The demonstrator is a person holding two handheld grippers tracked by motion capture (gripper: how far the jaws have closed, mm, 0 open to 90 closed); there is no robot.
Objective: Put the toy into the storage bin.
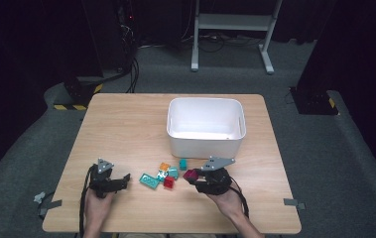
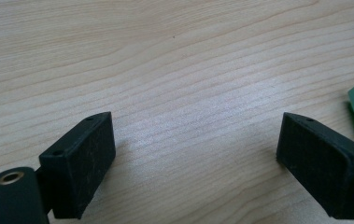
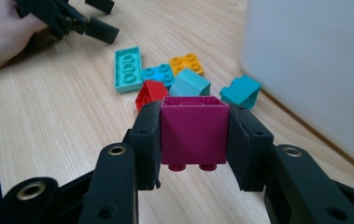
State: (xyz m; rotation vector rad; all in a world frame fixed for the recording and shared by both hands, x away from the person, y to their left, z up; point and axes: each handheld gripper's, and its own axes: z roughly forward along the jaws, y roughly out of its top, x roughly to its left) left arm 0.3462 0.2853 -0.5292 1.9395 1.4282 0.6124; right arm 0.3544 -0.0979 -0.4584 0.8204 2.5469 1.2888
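The work looks barely begun: the white bin (image 1: 206,128) sits empty as far as I can see into it, while the right gripper (image 3: 193,135) has its two pads clamped on a magenta brick (image 3: 193,133), held upside down with the studs poking out underneath and the hollow side facing up, clear of the table (image 1: 126,124) and just in front of the bin's near wall. My guess is that brick goes into the bin first, and then the rest follow one by one. What's left lies in a loose cluster between the two hands: a flat mint plate (image 3: 128,68) with a row of round studs, a small blue brick (image 3: 158,73), an orange brick (image 3: 187,63), a red brick (image 3: 150,93) tipped on its side, and two teal bricks, one (image 3: 191,84) beside the red and one (image 3: 240,92) nearer the bin. All are glossy moulded plastic with crisp edges, chunky and easy to pinch across flat faces. The left gripper (image 1: 126,179) rests low on the table at the near left with its jaws wide apart and nothing between them, only bare wood-grain laminate, pale and smooth with a faint sheen. The bin is matte white plastic with rounded corners and a rolled rim. The pads are dull black and slightly scuffed.
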